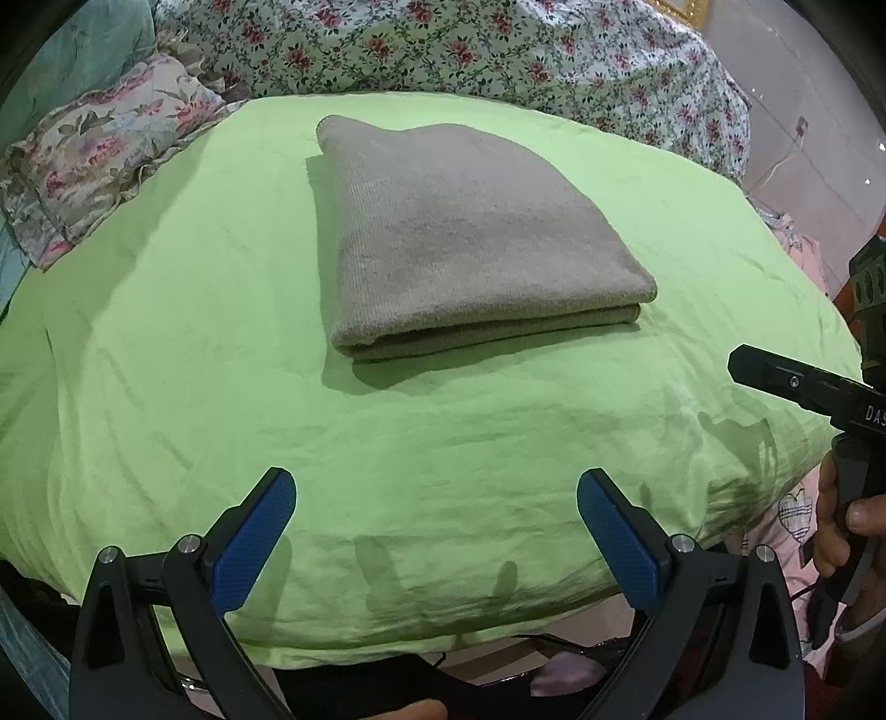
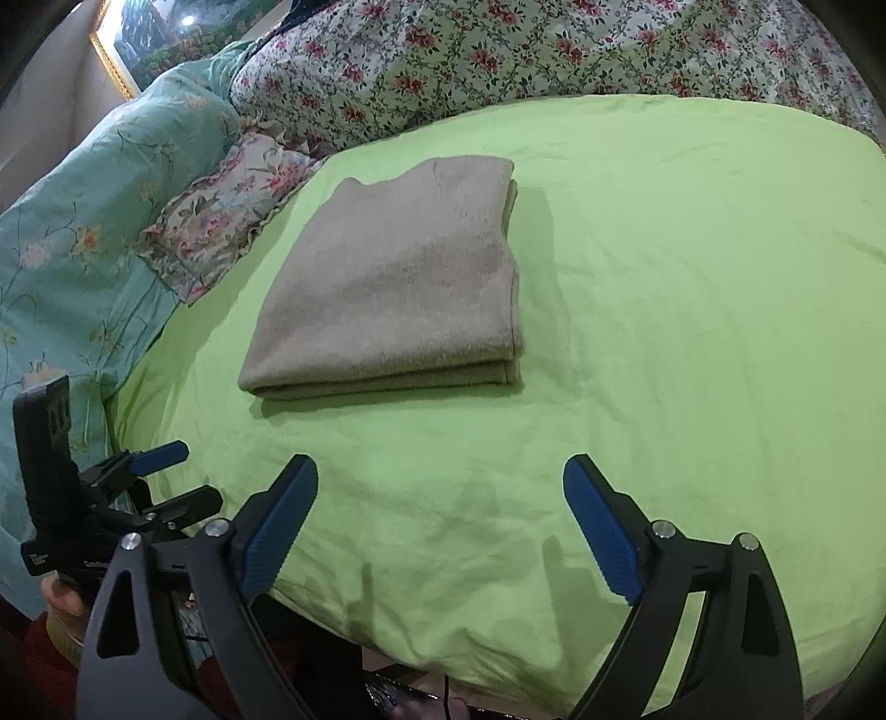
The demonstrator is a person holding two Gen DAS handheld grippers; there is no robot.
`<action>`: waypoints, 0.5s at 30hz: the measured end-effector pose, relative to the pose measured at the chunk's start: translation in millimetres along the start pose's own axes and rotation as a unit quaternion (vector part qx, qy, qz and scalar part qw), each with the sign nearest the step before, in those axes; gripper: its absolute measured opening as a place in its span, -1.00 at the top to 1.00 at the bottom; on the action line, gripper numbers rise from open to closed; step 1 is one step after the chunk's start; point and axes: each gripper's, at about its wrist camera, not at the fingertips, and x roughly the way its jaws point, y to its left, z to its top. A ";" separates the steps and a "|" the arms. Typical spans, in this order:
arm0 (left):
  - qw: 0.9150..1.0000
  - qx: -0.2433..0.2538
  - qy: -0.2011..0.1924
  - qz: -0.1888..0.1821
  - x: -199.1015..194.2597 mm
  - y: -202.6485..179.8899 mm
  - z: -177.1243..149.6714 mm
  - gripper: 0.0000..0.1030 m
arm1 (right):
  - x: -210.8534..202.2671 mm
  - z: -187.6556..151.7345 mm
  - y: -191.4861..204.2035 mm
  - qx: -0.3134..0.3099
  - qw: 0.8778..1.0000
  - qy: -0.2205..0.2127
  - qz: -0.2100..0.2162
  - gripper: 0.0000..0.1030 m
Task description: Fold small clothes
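A beige knit garment [image 1: 465, 238] lies folded into a neat rectangle in several layers on the green sheet [image 1: 166, 332]. It also shows in the right wrist view [image 2: 398, 282]. My left gripper [image 1: 436, 487] is open and empty, held back over the near edge of the sheet, well short of the garment. My right gripper [image 2: 440, 476] is open and empty too, over the near edge of the green sheet [image 2: 692, 332]. The left gripper's fingers [image 2: 160, 454] show at the left of the right wrist view.
Floral bedding [image 1: 498, 50] lies behind the green sheet. A floral ruffled pillow [image 1: 99, 155] and teal quilt [image 2: 83, 221] are at the left. The right gripper's body [image 1: 803, 387] and a hand show at the right edge. The floor lies below the near edge.
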 end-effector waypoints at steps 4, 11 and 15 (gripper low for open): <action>1.000 -0.001 -0.001 0.005 -2.1 5.2 3.2 -0.98 | 3.7 1.3 2.4 -0.003 1.000 0.004 0.003 -0.77; 1.000 0.006 -0.008 0.025 -3.7 10.7 15.9 -0.98 | 13.9 10.5 8.7 -0.024 1.000 0.019 0.004 -0.81; 0.999 0.003 -0.012 0.032 -3.1 13.7 27.8 -0.98 | 19.3 19.5 10.8 -0.028 0.999 0.022 0.003 -0.83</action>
